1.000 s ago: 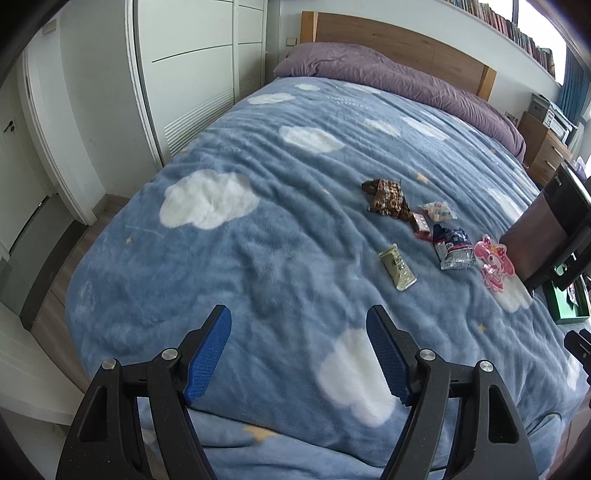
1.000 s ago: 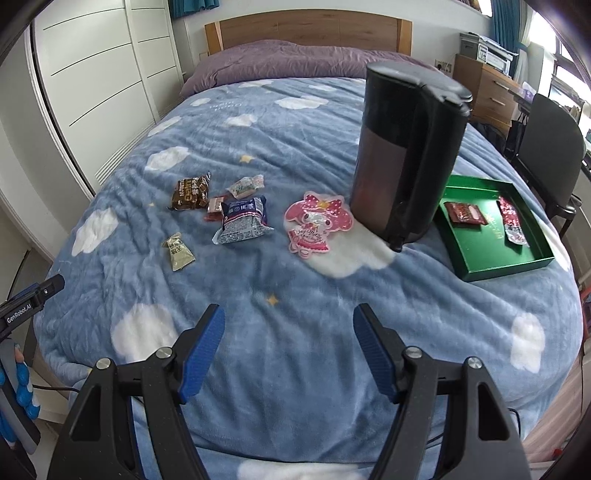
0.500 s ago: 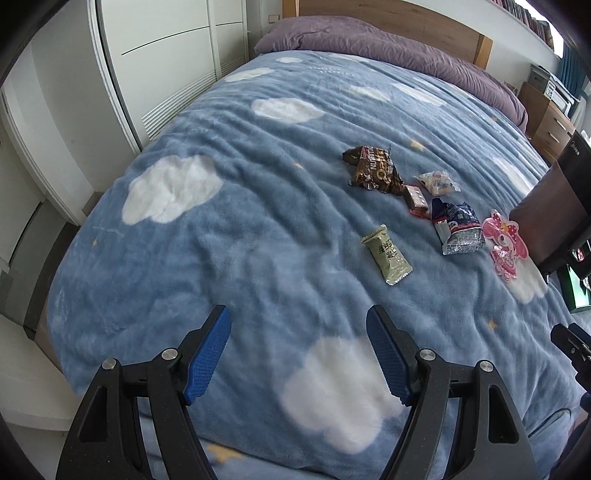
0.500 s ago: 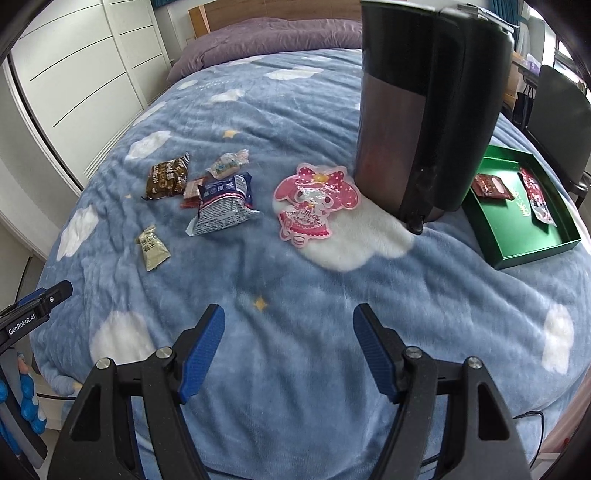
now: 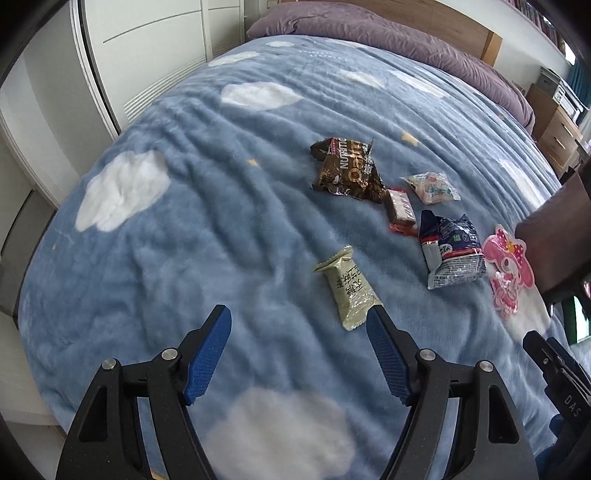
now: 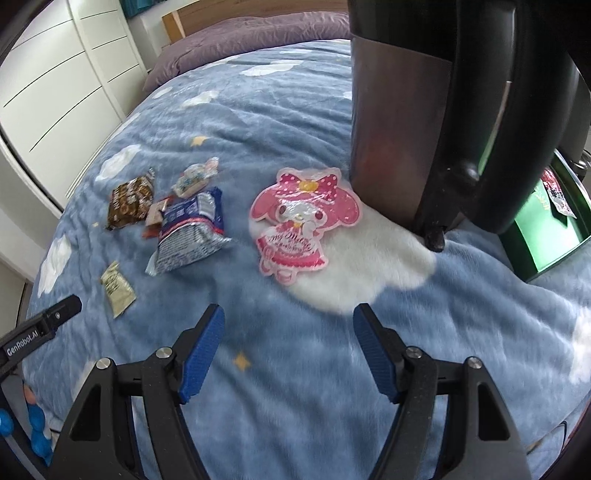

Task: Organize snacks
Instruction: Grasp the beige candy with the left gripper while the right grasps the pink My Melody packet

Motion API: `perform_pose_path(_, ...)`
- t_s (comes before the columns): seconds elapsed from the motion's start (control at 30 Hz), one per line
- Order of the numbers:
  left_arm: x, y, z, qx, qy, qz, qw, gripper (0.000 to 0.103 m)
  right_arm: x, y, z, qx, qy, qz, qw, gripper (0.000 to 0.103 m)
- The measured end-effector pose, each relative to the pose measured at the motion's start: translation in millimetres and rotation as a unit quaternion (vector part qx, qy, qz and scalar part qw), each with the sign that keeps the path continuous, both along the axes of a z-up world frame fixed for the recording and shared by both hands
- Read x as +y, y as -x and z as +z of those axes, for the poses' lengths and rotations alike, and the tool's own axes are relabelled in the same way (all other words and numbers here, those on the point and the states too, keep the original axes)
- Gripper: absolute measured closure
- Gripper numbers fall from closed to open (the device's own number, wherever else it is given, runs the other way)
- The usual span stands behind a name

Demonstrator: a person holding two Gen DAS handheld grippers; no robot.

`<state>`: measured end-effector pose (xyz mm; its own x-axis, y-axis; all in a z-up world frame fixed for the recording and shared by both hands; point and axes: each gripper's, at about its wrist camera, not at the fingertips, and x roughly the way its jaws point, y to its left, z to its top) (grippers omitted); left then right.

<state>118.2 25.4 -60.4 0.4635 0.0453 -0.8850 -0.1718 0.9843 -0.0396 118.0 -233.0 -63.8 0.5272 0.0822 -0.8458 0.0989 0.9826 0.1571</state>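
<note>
A bed fills both views, covered by a blue blanket printed with white clouds and small yellow stars. At its head lies a purple pillow against a wooden headboard. White wardrobe doors stand along one side of the bed. A tall dark kettle stands upright on the blanket, its base on a white cloud. In the left wrist view a wooden dresser sits beside the head of the bed, with a grey box on top; what that box is cannot be told.
</note>
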Motion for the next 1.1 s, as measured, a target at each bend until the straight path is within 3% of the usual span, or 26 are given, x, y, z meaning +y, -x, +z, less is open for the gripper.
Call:
perform_pose_path(0.57, -2, -34, -22, 0.004, 0.010, 0.016, 0.9998, 0.033, -6, -65, -24, 0.009, -0.025, -0.044, 0.999, 0.000)
perform_pose_path(1.1, -5, -46, -47, 0.021, 0.023, 0.035, 0.9989, 0.033, 2, -86, -44, 0.032, -0.029, -0.039, 0.998, 0.000)
